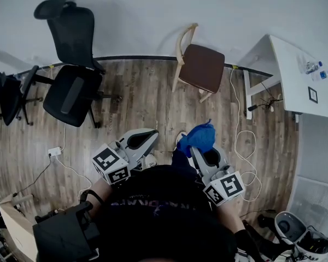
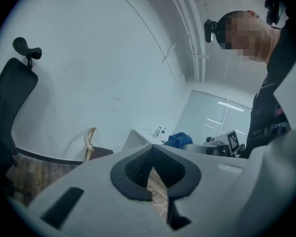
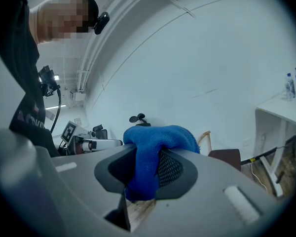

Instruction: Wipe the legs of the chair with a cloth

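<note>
Over wooden floor (image 1: 147,102), right hand-held gripper (image 3: 145,174) pinches blue cloth (image 3: 158,137); left hand-held gripper (image 2: 155,171) seems closed.

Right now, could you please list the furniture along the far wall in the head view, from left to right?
Partly cropped dark chair → black office chair → wooden chair → white table.

We're seeing pale grey shells and black pads on the left gripper (image 1: 146,139) and right gripper (image 1: 206,156), black-and-white marker cubes (image 1: 111,165), and our dark printed top (image 1: 158,212).
</note>
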`<state>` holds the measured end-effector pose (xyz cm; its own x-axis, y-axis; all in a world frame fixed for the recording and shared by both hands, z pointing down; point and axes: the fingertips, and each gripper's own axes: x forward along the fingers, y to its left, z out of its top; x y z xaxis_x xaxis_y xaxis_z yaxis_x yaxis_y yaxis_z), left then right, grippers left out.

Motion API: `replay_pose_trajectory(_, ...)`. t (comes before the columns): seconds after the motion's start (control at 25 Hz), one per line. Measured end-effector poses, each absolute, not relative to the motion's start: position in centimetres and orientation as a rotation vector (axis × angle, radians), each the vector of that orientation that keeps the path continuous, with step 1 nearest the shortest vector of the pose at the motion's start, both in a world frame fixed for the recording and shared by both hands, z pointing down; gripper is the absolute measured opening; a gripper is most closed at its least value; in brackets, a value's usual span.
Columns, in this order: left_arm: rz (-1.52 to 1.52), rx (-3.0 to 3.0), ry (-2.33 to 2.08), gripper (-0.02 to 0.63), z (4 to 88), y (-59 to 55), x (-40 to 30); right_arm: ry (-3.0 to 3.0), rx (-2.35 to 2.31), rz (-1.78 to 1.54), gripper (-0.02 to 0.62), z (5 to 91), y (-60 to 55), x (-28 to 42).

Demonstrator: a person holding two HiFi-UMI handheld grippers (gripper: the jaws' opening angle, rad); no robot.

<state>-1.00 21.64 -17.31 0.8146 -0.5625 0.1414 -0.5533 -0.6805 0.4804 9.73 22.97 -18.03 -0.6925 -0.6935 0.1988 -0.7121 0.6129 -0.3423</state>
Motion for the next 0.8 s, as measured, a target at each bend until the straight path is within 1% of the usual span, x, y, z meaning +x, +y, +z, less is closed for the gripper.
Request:
replay_pose_trajectory(0.4,-0.033,2.488,-0.804,0.008,-16.7,26.4,-3.5,-2.783,1.174,0.604,0.1,-17.7,28.7,6.5)
replay_pose_trajectory(0.8,-0.048,2.498,-0.794,0.008,-16.7,27.7,-4.3,-2.768,1.133,0.563,0.098,-17.5,31.2,5.0)
